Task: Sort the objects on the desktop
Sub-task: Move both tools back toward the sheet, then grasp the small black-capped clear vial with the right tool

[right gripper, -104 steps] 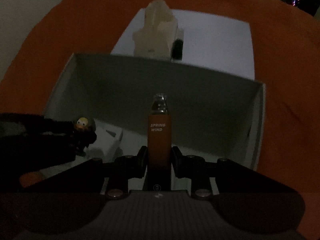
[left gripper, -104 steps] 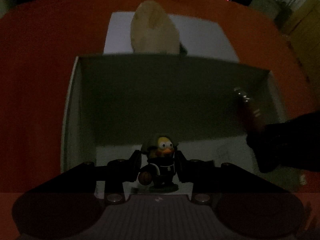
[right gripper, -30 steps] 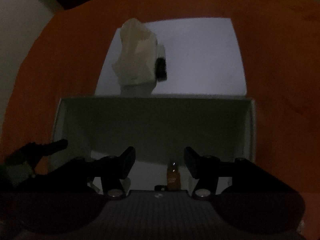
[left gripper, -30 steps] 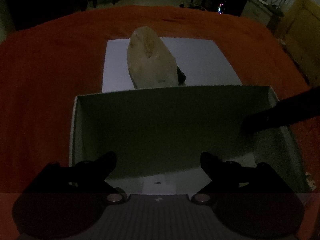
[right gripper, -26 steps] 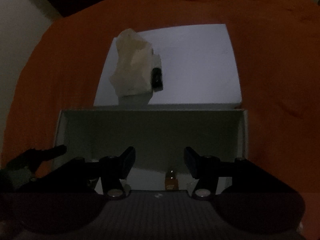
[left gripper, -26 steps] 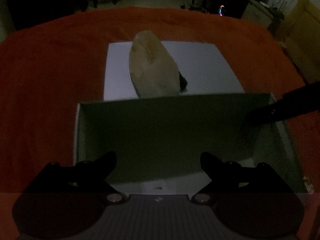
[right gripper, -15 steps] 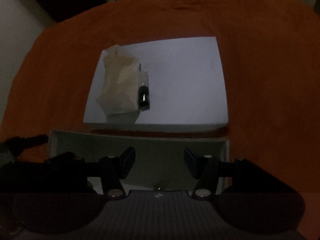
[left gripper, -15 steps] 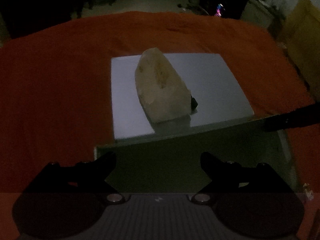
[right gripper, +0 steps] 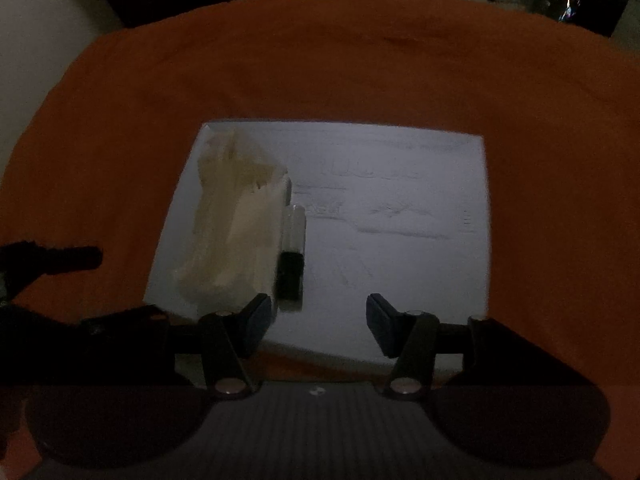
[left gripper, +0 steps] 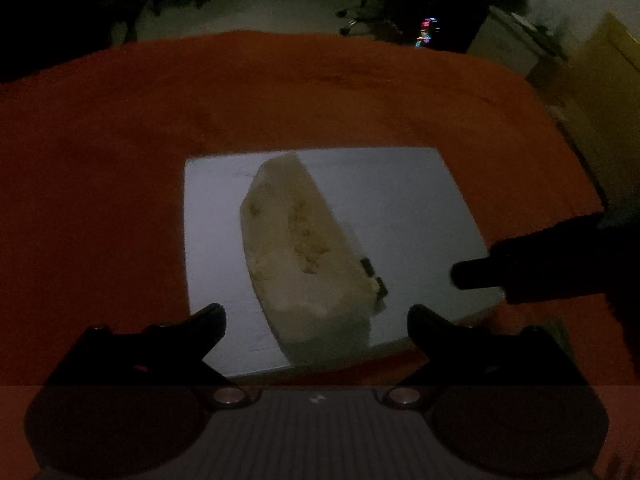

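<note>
A pale cream lump point(left gripper: 298, 248) lies on a white board point(left gripper: 400, 200) on the orange cloth. A small vial with a black end point(right gripper: 292, 264) lies against the lump's right side in the right wrist view, where the lump point(right gripper: 236, 232) and the board point(right gripper: 400, 220) also show. My left gripper point(left gripper: 316, 316) is open and empty, just short of the lump. My right gripper point(right gripper: 320, 320) is open and empty above the board's near edge, just right of the vial. The grey box is out of view.
The orange cloth point(left gripper: 100, 160) covers the table. The right gripper's dark finger point(left gripper: 480, 274) reaches in at the right of the left wrist view; the left gripper's finger point(right gripper: 60, 260) shows at the left of the right wrist view. Dark room furniture stands beyond the table.
Both grippers let go of the duck figure and the orange bottle in the grey box, then rose and moved forward past it over the white board. The box has dropped out of view.
</note>
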